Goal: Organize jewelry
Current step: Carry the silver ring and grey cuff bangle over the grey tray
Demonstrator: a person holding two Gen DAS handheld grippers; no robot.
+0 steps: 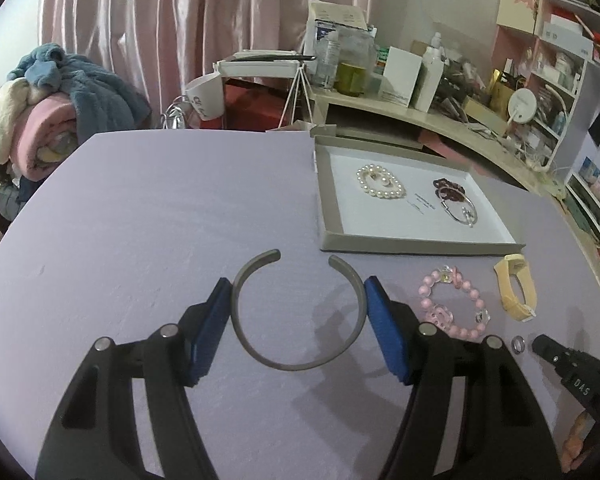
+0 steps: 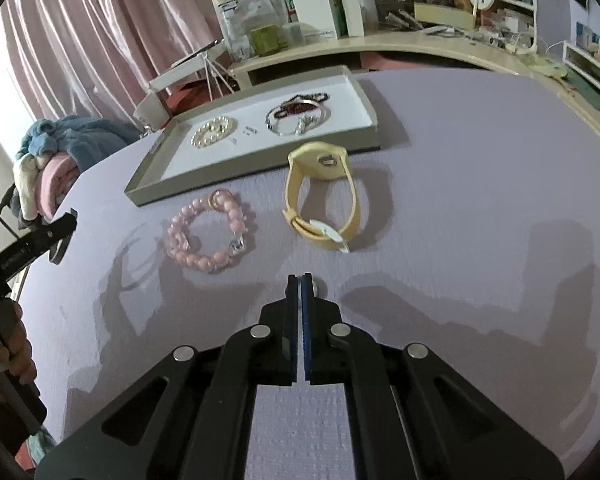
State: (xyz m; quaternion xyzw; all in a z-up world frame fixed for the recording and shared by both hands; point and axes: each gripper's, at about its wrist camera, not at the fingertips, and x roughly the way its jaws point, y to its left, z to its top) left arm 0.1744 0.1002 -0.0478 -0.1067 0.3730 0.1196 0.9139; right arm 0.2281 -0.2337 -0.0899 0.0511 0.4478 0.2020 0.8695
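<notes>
My left gripper [image 1: 296, 300] has its blue pads touching both outer sides of a grey open cuff bangle [image 1: 296, 364], which lies on or just above the lilac table [image 1: 140, 208]. To its right lie a pink bead bracelet [image 1: 456, 304], a yellow watch band [image 1: 518, 288] and a small silver ring [image 1: 517, 344]. My right gripper [image 2: 300, 280] is shut, its tip beside the ring [image 2: 315, 286]. The grey tray [image 2: 148, 184] holds a pearl bracelet [image 2: 214, 131] and a silver bangle on dark beads [image 2: 300, 114]. The pink bracelet [image 2: 212, 236] and yellow band [image 2: 320, 196] lie in front of the tray.
A cluttered desk shelf [image 1: 420, 108] with boxes and bottles runs behind the table. A pile of blankets [image 1: 56, 108] sits at the far left. Pink curtains [image 1: 160, 20] hang at the back.
</notes>
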